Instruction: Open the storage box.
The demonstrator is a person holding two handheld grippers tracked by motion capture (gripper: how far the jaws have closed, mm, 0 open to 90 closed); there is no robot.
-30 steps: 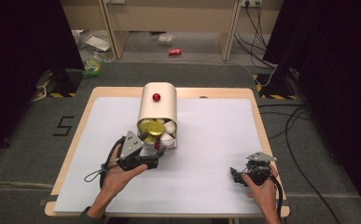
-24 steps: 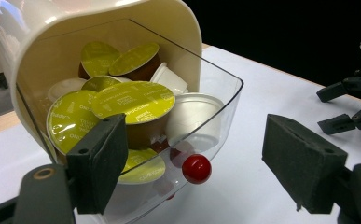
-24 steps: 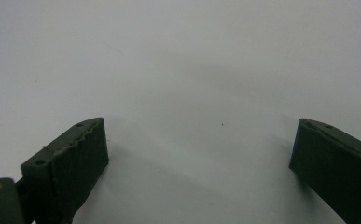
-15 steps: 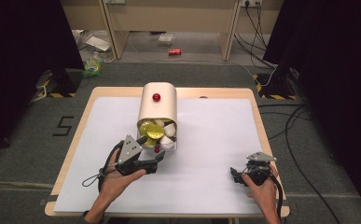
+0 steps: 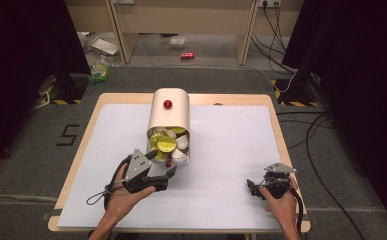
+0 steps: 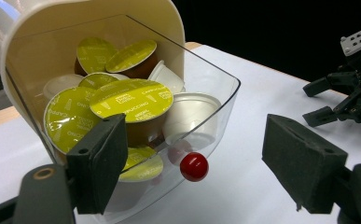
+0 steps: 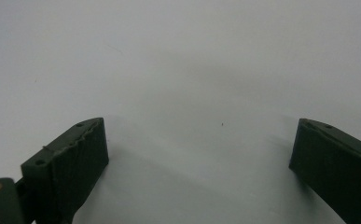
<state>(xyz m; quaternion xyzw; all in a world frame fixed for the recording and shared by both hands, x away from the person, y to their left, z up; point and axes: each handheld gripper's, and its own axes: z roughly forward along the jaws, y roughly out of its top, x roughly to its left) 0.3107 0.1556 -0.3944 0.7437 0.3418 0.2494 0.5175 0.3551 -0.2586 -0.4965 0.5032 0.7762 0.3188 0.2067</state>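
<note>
Pulling the drawer (image 5: pixel 182 158) further out of the box (image 5: pixel 168 117) than a second ago, toward the near edge of the bench (image 5: pixel 231 150), with its red knob (image 5: pixel 168 163) sitting closer to the person. Backing the left gripper (image 5: pixel 164 167) off a little along with it.

Keeping the left gripper spread, straddling the knob without either pad pressing on it. Holding one jaw close against the drawer's clear front, probably for dragging it out rather than pinching. Leaving the box standing mid-bench toward the far edge, so the drawer is opening straight at the person. Exposing the pods (image 6: pixel 131 98) heaped inside, green lids and white cups, probably for picking one out next.

Resting the right gripper (image 5: pixel 251 188) near the near right corner, well apart from the drawer, jaws spread over bare bench and pinching nothing; apparently waiting out of the way, just as a second ago.
</note>
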